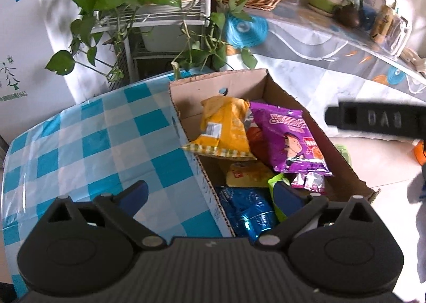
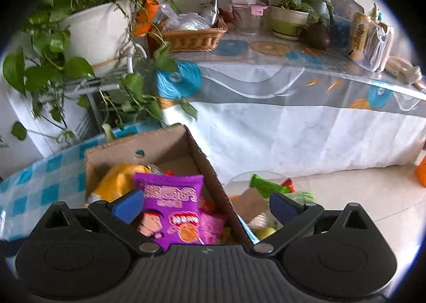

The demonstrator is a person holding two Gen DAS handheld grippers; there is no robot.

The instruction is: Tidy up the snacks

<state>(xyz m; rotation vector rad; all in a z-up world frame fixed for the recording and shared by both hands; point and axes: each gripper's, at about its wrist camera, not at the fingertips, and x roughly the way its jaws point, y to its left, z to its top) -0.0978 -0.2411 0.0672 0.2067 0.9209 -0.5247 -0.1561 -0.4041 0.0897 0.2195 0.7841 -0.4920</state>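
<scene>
Hovering over the cardboard box [image 1: 186, 127] with both tools spread wide and gripping nothing: left gripper [image 1: 210, 194] released, blue pads [image 1: 135, 194] well apart, straddling the near-left wall of the box; right gripper [image 2: 206, 204] likewise released, straddling the right wall. Judged as a between-packets step: box already part-filled, neither tool carrying anything.

Ahead of the left gripper, inside the box: yellow packet [image 1: 225, 127] leaning on the left wall, purple packet [image 1: 291, 135] just right of it and overlapping, small purple sachet [image 1: 308, 182] nearer the right pad, blue foil packet [image 1: 253, 212] directly between the fingers and close below. Seen from the right wrist, same purple packet [image 2: 173, 210] between the fingers toward the left pad.

Beyond the right pad, outside the box: more snacks in what looks like a clear bowl [image 2: 239, 178], among them a green packet [image 2: 266, 184]; rest too blurred to name.

Next move, likely: swinging the right gripper rightward to the bowl, lowering over one packet, closing on its edge, then carrying it back over the box wall. Needs clearance above the cardboard rim and a grip on crinkly film that may slip.
</scene>
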